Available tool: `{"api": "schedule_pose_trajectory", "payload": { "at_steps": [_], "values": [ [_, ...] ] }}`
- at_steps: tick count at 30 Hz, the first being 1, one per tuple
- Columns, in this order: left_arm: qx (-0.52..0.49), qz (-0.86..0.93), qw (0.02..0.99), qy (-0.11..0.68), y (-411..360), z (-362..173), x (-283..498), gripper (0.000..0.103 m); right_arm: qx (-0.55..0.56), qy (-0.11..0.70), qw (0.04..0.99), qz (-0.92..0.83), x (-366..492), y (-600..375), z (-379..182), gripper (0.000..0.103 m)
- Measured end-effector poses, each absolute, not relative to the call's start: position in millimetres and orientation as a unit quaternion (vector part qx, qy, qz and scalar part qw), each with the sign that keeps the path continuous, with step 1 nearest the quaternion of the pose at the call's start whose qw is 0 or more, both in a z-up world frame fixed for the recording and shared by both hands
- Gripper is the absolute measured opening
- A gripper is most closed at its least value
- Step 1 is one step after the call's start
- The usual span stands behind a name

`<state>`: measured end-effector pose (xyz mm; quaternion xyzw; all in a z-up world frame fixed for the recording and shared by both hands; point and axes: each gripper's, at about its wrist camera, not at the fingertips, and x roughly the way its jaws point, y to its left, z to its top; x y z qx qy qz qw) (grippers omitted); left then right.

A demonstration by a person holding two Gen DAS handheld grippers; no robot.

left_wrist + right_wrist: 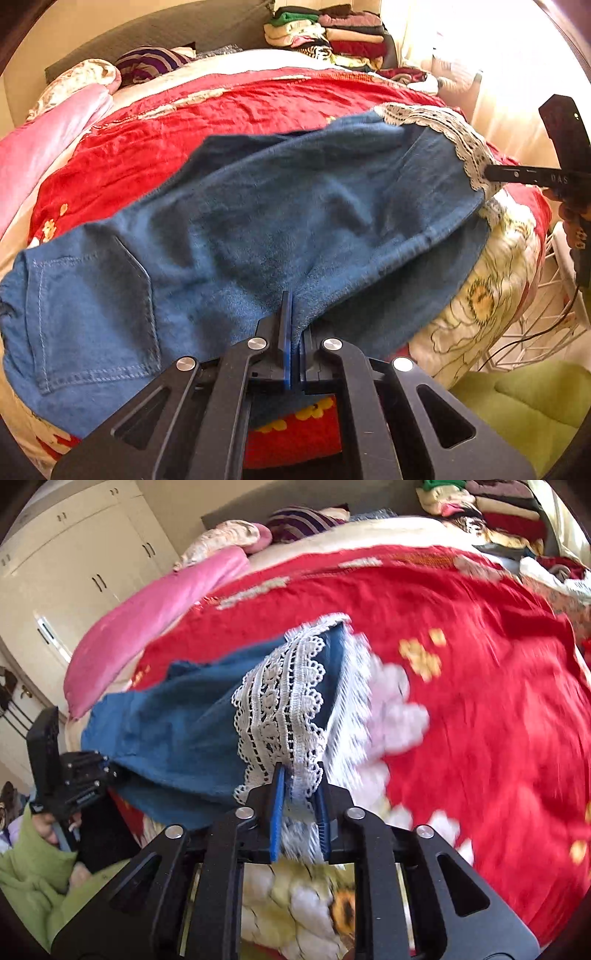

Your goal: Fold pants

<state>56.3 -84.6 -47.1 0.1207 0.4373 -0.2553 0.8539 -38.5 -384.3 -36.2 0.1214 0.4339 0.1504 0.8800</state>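
Blue denim pants (258, 221) with white lace hems (458, 136) lie across a red floral bedspread (258, 107); a back pocket shows at the left. My left gripper (293, 314) is shut on the near edge of the pants, around the crotch seam. My right gripper (300, 790) is shut on the lace hem (280, 701) of a leg and holds it lifted above the bed. The right gripper also shows in the left wrist view (491, 173) at the hem, and the left gripper shows in the right wrist view (107, 768) at the pants' far end.
A pink blanket (48, 147) and striped pillow (147, 62) lie at the bed's far left. A pile of folded clothes (332, 33) sits at the far end. A white wire basket (546, 310) and green cushion (524, 406) are beside the bed. White cupboards (74, 565) stand behind.
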Motion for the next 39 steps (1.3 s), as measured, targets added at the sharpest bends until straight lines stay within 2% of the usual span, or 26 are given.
{"api": "schedule_pose_trajectory", "payload": {
  "at_steps": [4,5,6,9,15,17,19,21,24,26,27,28,32,34,35,38,39],
  "values": [
    [0.125,-0.252,0.854,0.437,-86,-49,52,0.002,0.127,0.434,0.878,0.158,-44,-385,-42,0.012],
    [0.125,-0.251,0.854,0.438,-85,-49,51,0.002,0.125,0.436,0.877,0.157,-45,-385,-43,0.006],
    [0.125,-0.25,0.854,0.439,-85,-48,51,0.002,0.125,0.437,0.876,0.159,-45,-385,-44,0.004],
    [0.134,-0.254,0.854,0.435,-85,-45,45,0.002,0.11,0.432,0.878,0.173,-53,-389,-35,0.004],
    [0.148,-0.26,0.845,0.443,-86,-56,35,0.005,0.069,0.461,0.872,0.149,-59,-385,-58,0.007],
    [0.146,-0.266,0.844,0.443,-83,-54,34,0.006,0.083,0.46,0.872,0.148,-60,-389,-56,0.012],
    [0.137,-0.272,0.843,0.444,-78,-49,30,0.015,0.07,0.447,0.881,0.137,-63,-392,-43,0.018],
    [0.125,-0.278,0.842,0.445,-73,-43,25,0.048,0.056,0.423,0.895,0.127,-67,-395,-25,0.018],
    [0.105,-0.28,0.854,0.425,-56,-24,16,0.051,0.052,0.386,0.91,0.146,-69,-387,-2,0.02],
    [0.092,-0.261,0.87,0.407,-39,-9,14,0.053,0.042,0.378,0.908,0.175,-66,-368,0,0.026],
    [0.081,-0.245,0.88,0.4,-28,-3,15,0.065,0.034,0.38,0.906,0.185,-63,-358,-3,0.027],
    [0.065,-0.218,0.89,0.394,-12,5,18,0.071,0.022,0.385,0.902,0.196,-59,-342,-9,0.027],
    [-0.014,-0.092,0.912,0.399,57,15,36,0.077,0.006,0.408,0.888,0.212,-44,-313,-31,0.028],
    [-0.04,-0.045,0.912,0.406,81,12,47,0.088,0.006,0.418,0.884,0.209,-39,-309,-38,0.028],
    [-0.053,-0.029,0.909,0.413,92,7,53,0.098,0.007,0.422,0.883,0.205,-38,-308,-40,0.028],
    [-0.097,-0.014,0.898,0.429,109,-9,69,0.097,0.014,0.426,0.883,0.199,-37,-312,-44,0.031],
    [-0.11,-0.017,0.896,0.429,111,-13,72,0.088,0.014,0.428,0.882,0.199,-38,-312,-45,0.032]
  ]
}}
